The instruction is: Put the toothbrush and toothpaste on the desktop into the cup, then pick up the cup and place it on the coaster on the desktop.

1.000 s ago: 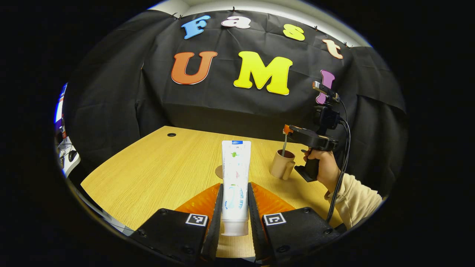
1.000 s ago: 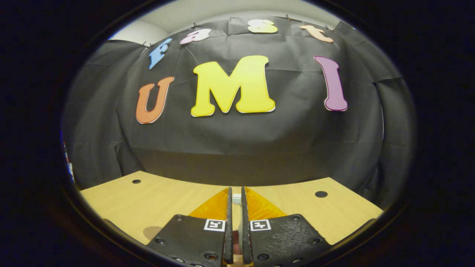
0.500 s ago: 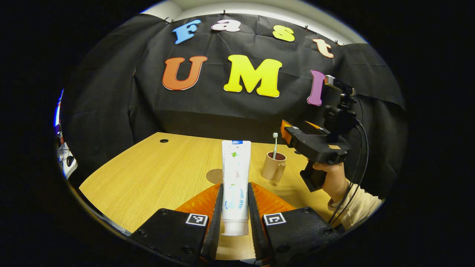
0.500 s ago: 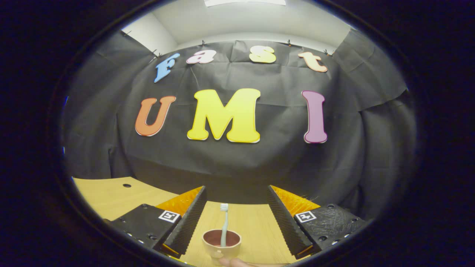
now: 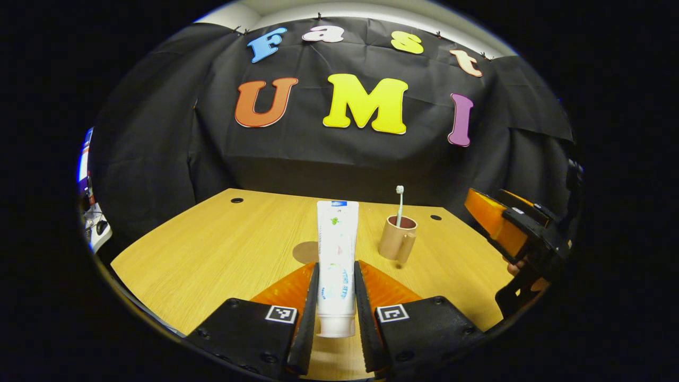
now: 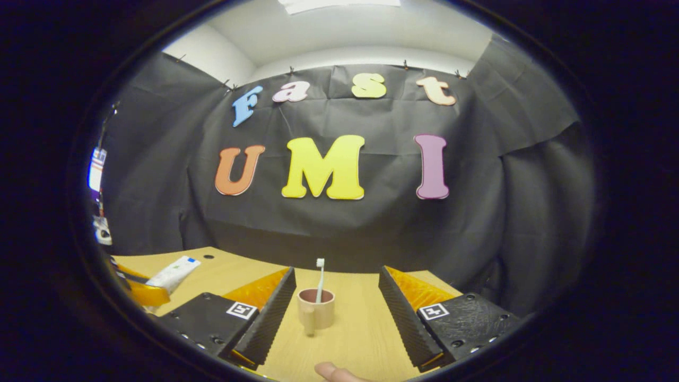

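Cup (image 5: 398, 239) with toothbrush (image 5: 399, 204) on desk (image 5: 212, 249) | left claw (image 5: 336, 297) grips toothpaste (image 5: 336, 254) | right claw (image 6: 335, 310) released

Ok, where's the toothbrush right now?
The pale toothbrush stands upright in the tan handled cup on the wooden desk, ahead of the open right gripper.

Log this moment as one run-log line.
left gripper: shut on toothpaste | right gripper: open, empty | toothbrush: upright in cup | cup: on desktop, off coaster

Both views low over desk (image 5: 212, 249), sharing cup (image 5: 397, 241).
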Demonstrator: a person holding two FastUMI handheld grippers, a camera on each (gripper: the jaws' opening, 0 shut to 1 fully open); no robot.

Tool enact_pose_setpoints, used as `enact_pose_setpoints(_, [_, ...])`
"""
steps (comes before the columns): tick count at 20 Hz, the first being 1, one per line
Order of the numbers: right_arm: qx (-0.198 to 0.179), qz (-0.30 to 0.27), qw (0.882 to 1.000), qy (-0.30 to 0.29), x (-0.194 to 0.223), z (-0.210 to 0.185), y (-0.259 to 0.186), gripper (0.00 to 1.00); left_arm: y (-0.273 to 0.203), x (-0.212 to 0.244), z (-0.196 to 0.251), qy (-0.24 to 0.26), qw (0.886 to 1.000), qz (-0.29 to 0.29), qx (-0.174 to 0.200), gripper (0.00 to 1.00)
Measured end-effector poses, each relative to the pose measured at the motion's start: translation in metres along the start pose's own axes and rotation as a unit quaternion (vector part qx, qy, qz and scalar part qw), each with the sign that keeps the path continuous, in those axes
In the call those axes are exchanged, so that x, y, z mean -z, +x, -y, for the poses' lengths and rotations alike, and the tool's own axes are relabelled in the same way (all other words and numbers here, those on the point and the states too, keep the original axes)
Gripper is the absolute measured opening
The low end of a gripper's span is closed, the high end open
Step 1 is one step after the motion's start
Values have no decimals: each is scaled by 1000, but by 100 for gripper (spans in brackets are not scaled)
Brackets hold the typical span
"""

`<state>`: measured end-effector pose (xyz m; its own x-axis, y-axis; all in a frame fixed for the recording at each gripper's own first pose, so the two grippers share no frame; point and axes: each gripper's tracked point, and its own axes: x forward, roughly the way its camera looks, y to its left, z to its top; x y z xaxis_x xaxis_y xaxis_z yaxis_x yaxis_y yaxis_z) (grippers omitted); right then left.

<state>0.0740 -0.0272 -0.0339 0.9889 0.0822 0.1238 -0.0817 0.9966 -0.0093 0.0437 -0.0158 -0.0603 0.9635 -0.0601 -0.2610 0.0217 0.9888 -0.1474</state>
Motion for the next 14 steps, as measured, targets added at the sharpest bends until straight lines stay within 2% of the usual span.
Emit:
enact_pose_setpoints(3, [18, 13, 1000, -11, -6, 27, -32, 97, 21, -34, 9, 3, 1000, 21, -11, 40])
enact_pose_setpoints(4, [15, 6, 1000, -5, 0, 28, -36, 95, 29, -45, 13, 5, 1000, 27, -11, 40])
enact_pose_setpoints(5, [18, -3, 1000, 3, 7, 33, -39, 98, 37, -54, 19, 7, 999, 31, -9, 40])
enact_pose_setpoints(6, [25, -16, 999, 12, 16, 41, -46, 95, 44, -62, 24, 8, 999, 35, -5, 40])
enact_pose_setpoints(7, [55, -18, 998, 16, 23, 56, -52, 95, 54, -70, 30, 11, 999, 41, -1, 40])
enact_pose_setpoints(9, [80, -22, 997, 1, 40, 74, -56, 95, 80, -83, 45, 22, 998, 50, 7, 40])
enact_pose_setpoints(11, [86, -26, 996, 6, 49, 85, -57, 93, 107, -99, 68, 8, 997, 71, 41, 40])
enact_pose_setpoints(12, [89, -25, 996, 8, 51, 89, -57, 96, 118, -106, 81, 1, 995, 80, 60, 40])
enact_pose_setpoints(14, [94, -29, 995, 19, 60, 97, -56, 96, 138, -111, 104, 4, 992, 89, 88, 40])
